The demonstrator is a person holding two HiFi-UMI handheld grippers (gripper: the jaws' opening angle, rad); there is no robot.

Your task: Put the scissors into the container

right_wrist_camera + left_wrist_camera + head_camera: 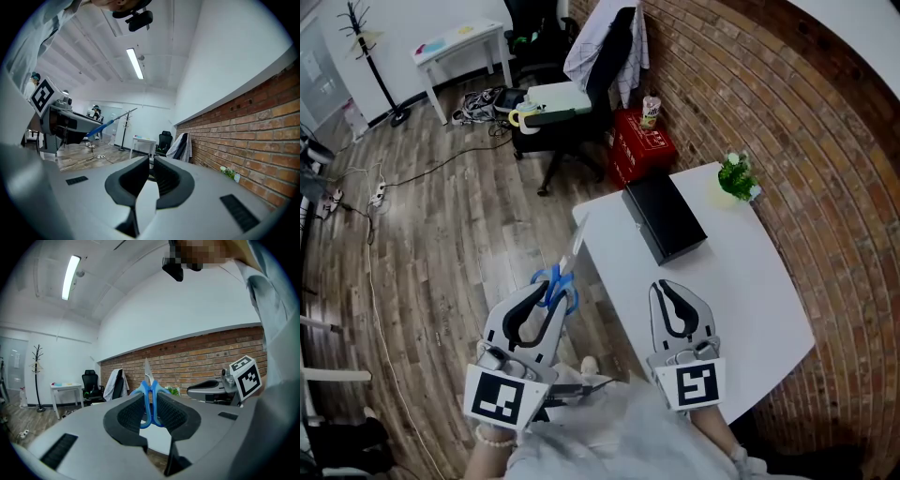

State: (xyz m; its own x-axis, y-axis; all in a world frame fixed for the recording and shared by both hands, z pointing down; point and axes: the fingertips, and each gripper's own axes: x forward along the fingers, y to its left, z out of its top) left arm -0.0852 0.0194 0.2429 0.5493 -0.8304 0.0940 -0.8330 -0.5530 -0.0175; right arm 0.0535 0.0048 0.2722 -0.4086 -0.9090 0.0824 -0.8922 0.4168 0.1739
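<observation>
Blue-handled scissors (pixel 555 284) hang left of the white table (pixel 741 281), over the wood floor, blades pointing up and away. My left gripper (pixel 551 292) is shut on the handles. In the left gripper view the blue handles (pixel 150 401) are pinched between the pads and the blade tip rises above them. The black box container (pixel 664 217) lies on the table's far side. My right gripper (pixel 668 286) hovers over the near part of the table, shut with nothing in it; its jaws (pixel 151 165) show only a thin slit.
A small potted plant (pixel 736 175) stands at the table's far right corner by the brick wall. A red box (pixel 639 141) and an office chair (pixel 581 94) draped with a garment stand beyond the table. Cables lie on the floor at left.
</observation>
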